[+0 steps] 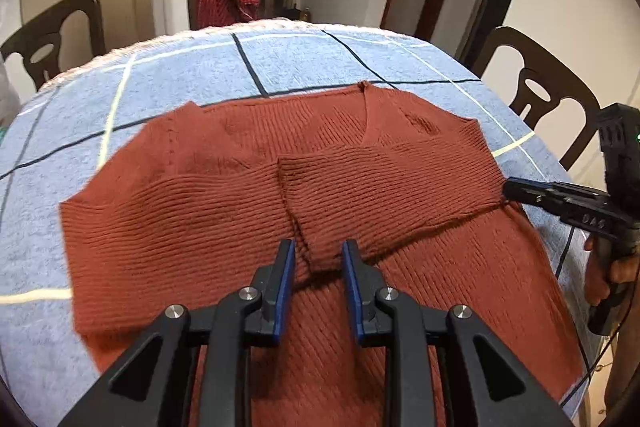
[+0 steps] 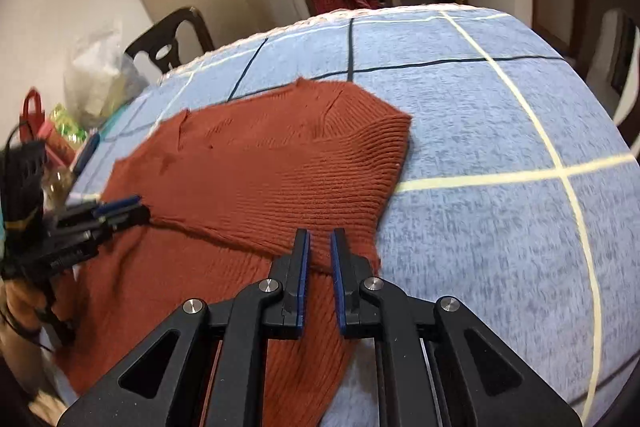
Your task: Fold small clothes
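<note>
A red bag (image 2: pixel 31 115) and a clear plastic bag (image 2: pixel 98 75) sit at the table edge, contents blurred. The rust sweater (image 1: pixel 320 187) lies on the blue checked cloth (image 1: pixel 180 75), sleeves folded in. The left gripper (image 1: pixel 319 251) stands parted around a cuff; the right gripper (image 2: pixel 320 241) seems clenched on the folded sleeve. Chairs (image 1: pixel 540 91) surround it.

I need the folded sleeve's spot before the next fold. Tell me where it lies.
In the left wrist view the folded sleeve lies across the sweater's chest, below the V-neck, its cuff end between the left claw's fingers.
</note>
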`<state>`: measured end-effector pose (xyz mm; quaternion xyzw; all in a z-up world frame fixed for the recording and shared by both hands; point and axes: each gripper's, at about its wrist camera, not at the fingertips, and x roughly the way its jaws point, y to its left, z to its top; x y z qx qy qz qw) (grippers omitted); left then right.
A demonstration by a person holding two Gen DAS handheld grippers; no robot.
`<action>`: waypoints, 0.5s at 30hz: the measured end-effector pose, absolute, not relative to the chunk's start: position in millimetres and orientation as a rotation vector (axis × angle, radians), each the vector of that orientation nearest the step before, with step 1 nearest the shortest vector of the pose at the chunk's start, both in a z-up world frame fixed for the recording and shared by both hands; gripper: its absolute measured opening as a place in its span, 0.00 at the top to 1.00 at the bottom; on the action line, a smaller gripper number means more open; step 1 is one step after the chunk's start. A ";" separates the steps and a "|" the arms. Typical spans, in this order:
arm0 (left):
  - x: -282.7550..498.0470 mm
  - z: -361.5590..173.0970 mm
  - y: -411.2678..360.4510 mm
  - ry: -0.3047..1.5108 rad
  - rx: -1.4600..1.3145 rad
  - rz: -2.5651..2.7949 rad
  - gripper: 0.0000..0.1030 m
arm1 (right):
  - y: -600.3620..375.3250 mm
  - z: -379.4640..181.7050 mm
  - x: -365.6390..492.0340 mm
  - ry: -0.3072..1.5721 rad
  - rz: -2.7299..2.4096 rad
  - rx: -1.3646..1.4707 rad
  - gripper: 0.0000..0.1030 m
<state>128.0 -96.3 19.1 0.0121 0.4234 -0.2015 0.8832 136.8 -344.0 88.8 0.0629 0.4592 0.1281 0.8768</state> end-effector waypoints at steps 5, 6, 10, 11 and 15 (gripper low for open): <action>108.6 28.6 -81.6 0.855 0.059 -0.330 0.70 | -346.9 109.5 115.6 0.909 0.284 0.125 0.74; 103.5 30.0 -78.8 0.850 0.063 -0.309 0.69 | -345.9 112.1 113.5 0.905 0.291 0.130 0.68; 87.2 34.0 -66.4 0.834 0.051 -0.259 0.66 | -339.0 118.3 99.1 0.896 0.326 0.129 0.67; 81.9 35.0 -63.7 0.827 0.049 -0.247 0.64 | -336.5 119.1 95.5 0.898 0.333 0.122 0.67; 65.8 34.5 -55.2 0.821 0.038 -0.210 0.61 | -330.7 120.7 83.2 0.901 0.358 0.116 0.67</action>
